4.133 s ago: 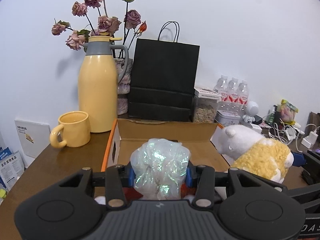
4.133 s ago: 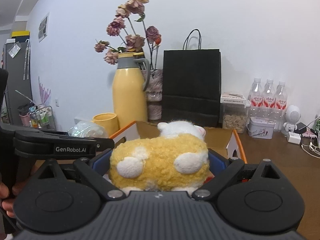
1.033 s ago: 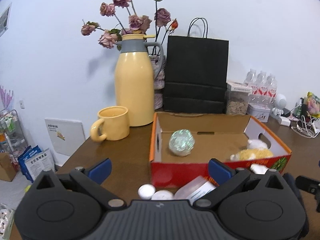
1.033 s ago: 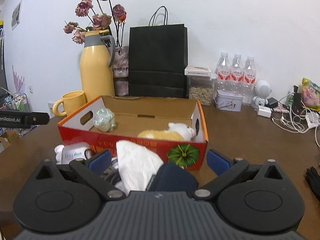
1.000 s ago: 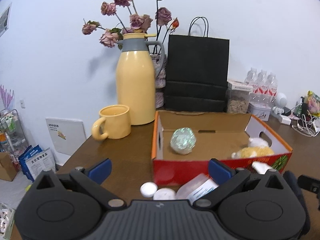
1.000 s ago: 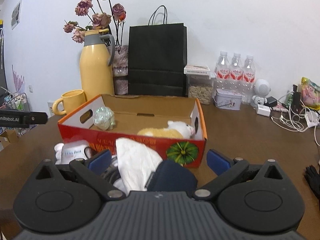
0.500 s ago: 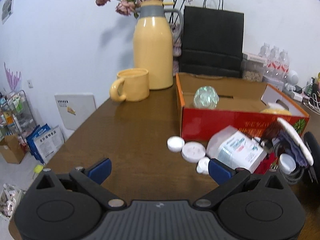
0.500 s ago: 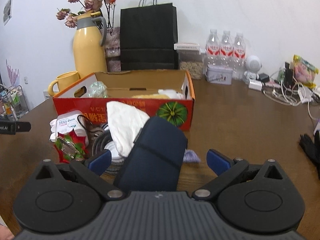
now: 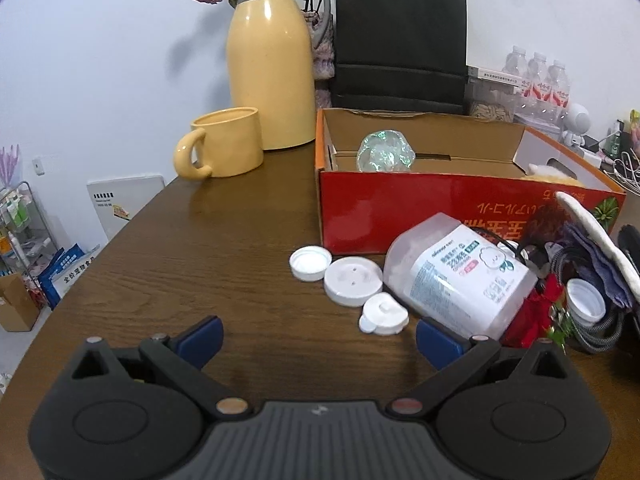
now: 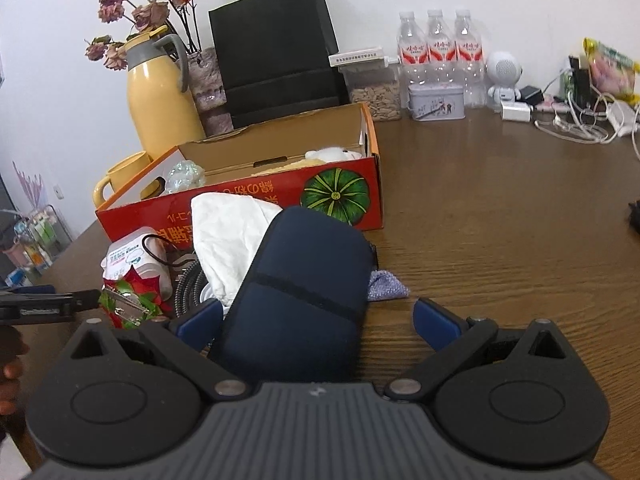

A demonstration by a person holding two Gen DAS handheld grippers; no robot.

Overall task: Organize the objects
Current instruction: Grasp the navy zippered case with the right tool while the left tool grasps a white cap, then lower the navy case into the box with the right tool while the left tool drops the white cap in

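A red cardboard box holds an iridescent ball at its left end and a yellow-white plush at its right. In front of it lie a wipes pack, three white caps, a red ornament, a white cloth and a dark blue pouch. My left gripper is open over bare table, just short of the caps. My right gripper is open with the pouch lying between its fingers.
A yellow mug, a yellow thermos and a black paper bag stand behind the box. Water bottles, a tin and tangled cables fill the back right. A coiled cable lies by the pouch.
Both grippers, earlier shut on the ball and the plush, are now open; those lie in the box. Both have pulled back and dropped low to the clutter in front of it.
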